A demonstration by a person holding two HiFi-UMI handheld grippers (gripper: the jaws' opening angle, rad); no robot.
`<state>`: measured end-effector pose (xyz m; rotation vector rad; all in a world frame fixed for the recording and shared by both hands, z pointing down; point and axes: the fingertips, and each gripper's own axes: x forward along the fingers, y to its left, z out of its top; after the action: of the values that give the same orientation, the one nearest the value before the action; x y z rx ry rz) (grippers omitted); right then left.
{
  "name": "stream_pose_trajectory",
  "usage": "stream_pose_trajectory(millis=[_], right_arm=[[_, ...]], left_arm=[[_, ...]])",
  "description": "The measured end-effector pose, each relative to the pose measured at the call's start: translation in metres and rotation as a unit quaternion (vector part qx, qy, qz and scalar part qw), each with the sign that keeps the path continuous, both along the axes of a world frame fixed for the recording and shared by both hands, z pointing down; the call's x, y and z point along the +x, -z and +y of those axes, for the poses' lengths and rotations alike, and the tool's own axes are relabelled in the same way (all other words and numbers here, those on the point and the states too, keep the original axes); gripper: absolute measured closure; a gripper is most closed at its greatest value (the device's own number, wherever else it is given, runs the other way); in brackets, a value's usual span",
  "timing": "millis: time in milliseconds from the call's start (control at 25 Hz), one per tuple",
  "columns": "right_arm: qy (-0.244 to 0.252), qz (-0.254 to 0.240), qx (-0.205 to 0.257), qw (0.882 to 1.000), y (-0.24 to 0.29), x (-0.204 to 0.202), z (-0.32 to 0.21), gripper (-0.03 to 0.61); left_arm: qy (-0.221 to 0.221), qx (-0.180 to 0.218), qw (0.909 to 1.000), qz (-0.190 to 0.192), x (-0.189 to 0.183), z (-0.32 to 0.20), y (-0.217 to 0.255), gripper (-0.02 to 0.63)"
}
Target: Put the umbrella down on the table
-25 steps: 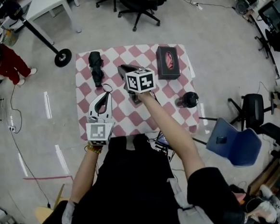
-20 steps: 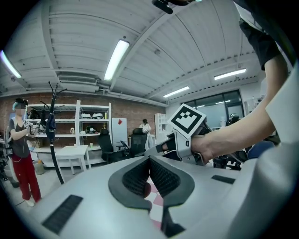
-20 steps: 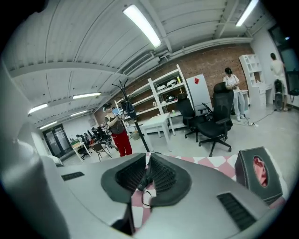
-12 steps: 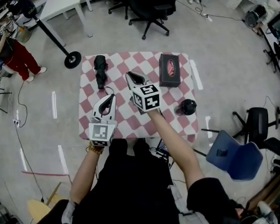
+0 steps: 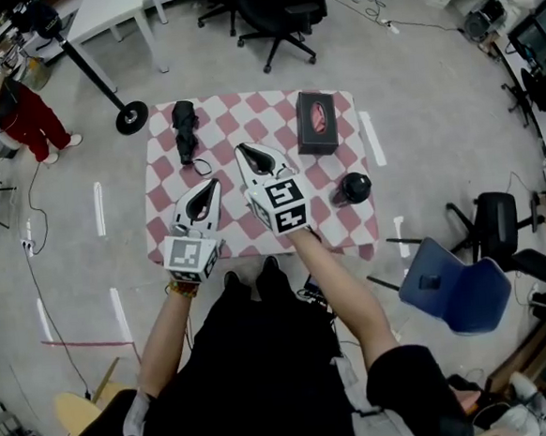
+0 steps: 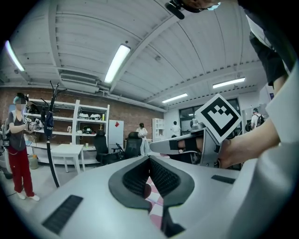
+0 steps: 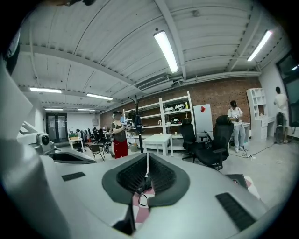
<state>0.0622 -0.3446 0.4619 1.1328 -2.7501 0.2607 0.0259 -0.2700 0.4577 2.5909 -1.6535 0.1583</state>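
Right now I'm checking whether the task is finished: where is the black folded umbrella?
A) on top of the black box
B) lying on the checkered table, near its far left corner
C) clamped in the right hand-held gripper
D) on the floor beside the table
B: the umbrella lies flat on the checkered table, with nothing gripping it.

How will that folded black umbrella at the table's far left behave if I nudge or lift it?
Folded short, the umbrella will likely lift as one stiff, light piece. Its rounded body lies flat on the checkered cloth, so a sideways push may roll it. The thin loop at its near end looks floppy and could snag.
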Motion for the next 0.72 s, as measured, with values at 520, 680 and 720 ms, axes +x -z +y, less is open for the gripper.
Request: stream_pose_trajectory(millis=[520,680,720], right_arm=[[-0.019,-0.014,0.101,0.995,0.038,-0.022,0.088,0.554],[-0.017,-0.005,0.125,0.992,0.040,-0.027,0.107,0.554],[-0.016,0.000,0.128,0.992,0.038,-0.028,0.112,0.554]], left_arm=[[-0.031,0.007,0.9993,0.020,-0.033,0.049,0.016,0.601],[-0.036,0.009,0.9991,0.020,-0.037,0.060,0.014,0.601],[-0.038,0.010,0.9990,0.021,-0.037,0.063,0.013,0.601]])
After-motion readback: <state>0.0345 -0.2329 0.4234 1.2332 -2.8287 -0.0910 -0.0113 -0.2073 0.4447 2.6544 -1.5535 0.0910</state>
